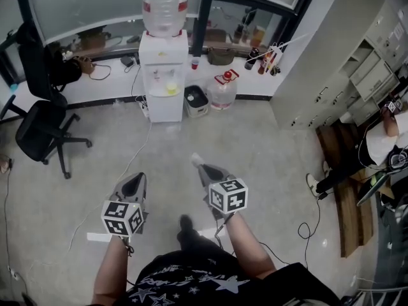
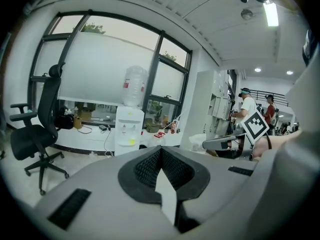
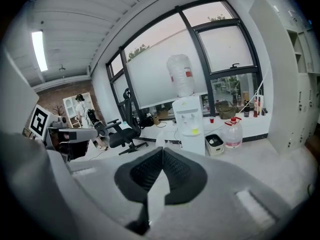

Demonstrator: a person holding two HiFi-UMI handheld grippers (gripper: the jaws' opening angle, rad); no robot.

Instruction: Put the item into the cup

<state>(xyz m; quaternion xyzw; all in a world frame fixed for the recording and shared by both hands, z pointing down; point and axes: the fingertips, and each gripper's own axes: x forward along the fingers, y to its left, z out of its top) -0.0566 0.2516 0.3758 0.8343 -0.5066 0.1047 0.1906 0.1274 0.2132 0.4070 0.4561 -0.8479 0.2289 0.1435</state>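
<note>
Head view looks down on a person standing on the office floor (image 1: 268, 145), well back from the water dispenser (image 1: 164, 75), with no bench near at hand. The left hand-held gripper (image 1: 135, 182) and the right hand-held gripper (image 1: 201, 166) are held side by side, both aimed toward the dispenser.

In the left gripper view, the left hand-held gripper (image 2: 161, 151) has its ribbed pads pressed together with nothing between them. The right gripper view shows the same of the right hand-held gripper (image 3: 162, 154): closed and empty.

No item to be placed can be picked out in any view. The only cup-like thing is a small red cup (image 1: 195, 63) on the ledge just right of the dispenser; whether it is the task's cup I cannot tell.

So, as I judge it, the task is not yet under way, and the risks come from the approach:

- A white cable (image 1: 137, 152) trails across the floor from the dispenser's foot toward the person and could catch a foot.
- Reaching an item with the jaws closed would push it away instead of gripping it.
- With the target unidentified, the wrong vessel might be chosen.
- The office chair (image 1: 41, 129), left of the dispenser, narrows the way on that side.
</note>
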